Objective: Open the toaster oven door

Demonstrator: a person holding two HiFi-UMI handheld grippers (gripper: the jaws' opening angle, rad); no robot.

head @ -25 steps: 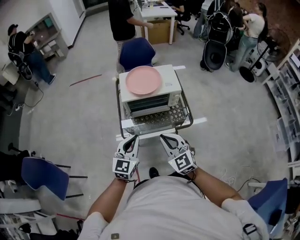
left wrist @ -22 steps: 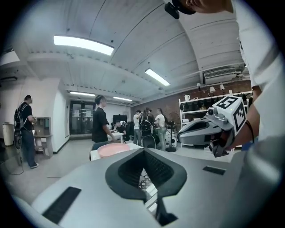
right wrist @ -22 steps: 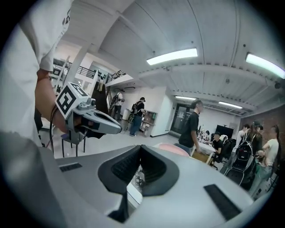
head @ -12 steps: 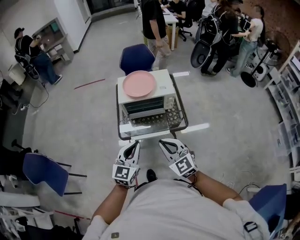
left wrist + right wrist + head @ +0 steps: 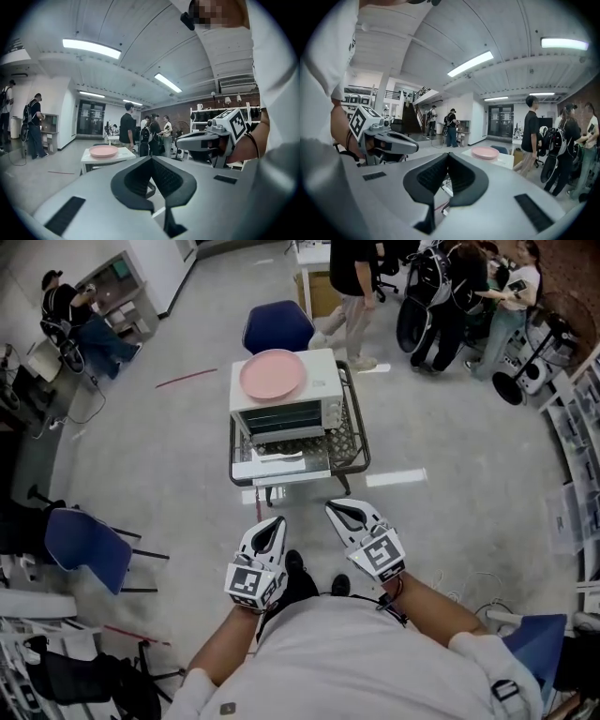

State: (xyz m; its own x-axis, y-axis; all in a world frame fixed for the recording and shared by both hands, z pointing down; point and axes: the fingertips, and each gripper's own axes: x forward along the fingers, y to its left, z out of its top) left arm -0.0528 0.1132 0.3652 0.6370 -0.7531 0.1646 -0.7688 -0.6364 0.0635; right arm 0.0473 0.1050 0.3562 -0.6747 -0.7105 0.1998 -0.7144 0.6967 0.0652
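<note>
The toaster oven [image 5: 286, 409] stands on a wire cart [image 5: 362, 448] well ahead of the person, with a pink plate [image 5: 273, 374] resting on its top. The left gripper [image 5: 274, 523] and right gripper [image 5: 336, 512] hang close to the body, fingers clenched on nothing. The door is probably a stiff, hinged glass panel, light to swing, yet a jerk could slide the plate. The likeliest hold is a handle along the door's top edge, too small to make out here, with a slow, even pull.

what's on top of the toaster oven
A pink plate lies on the white top of the toaster oven; nothing else shows there. The part under the plate is covered.
</note>
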